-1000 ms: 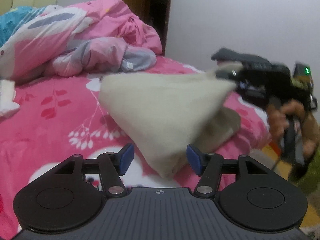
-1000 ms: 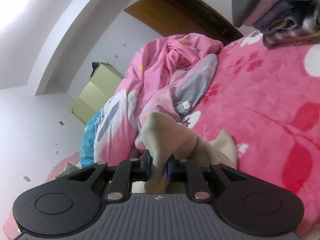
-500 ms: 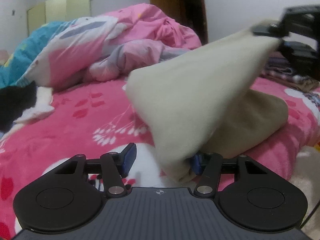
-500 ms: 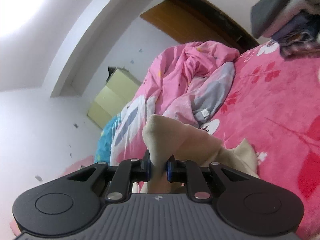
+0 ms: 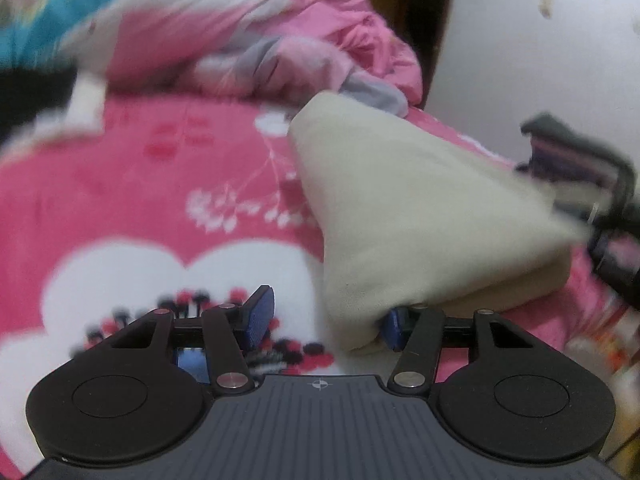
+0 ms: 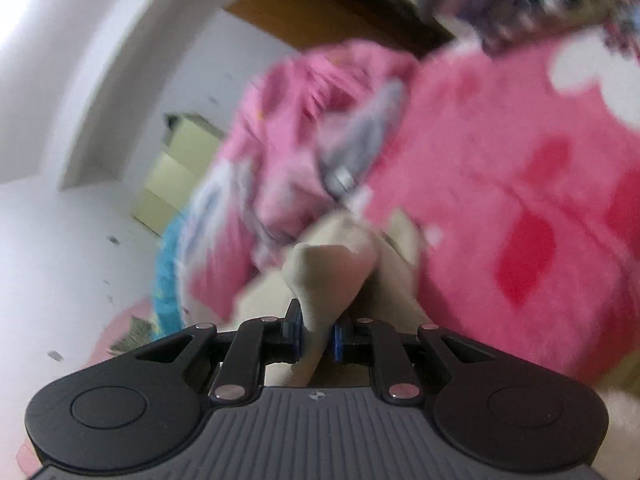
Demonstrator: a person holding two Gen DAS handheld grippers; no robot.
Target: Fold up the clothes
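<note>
The left tongs (image 5: 326, 322) sit low over the bed, their blue pads spread wide; the lower corner of the beige garment (image 5: 404, 216) hangs into the gap and lies against the right pad, while the left pad stands clear of it. The right tongs (image 6: 317, 332) are clamped on a bunched fold of the beige garment (image 6: 324, 280), the cloth pinched between both pads and rising in a lump just ahead of them. In the left view they appear at the far right edge as a dark, blurred shape holding the garment's raised corner, so the cloth stretches like a tent from there down to the bed. No writing or label is readable; both views are smeared by motion. The pink blanket (image 5: 132, 196) with white hearts and red flowers covers the bed. Behind the garment lies a crumpled pink and grey quilt (image 5: 248, 40), with a brown door (image 5: 404, 8) beyond it.
</note>
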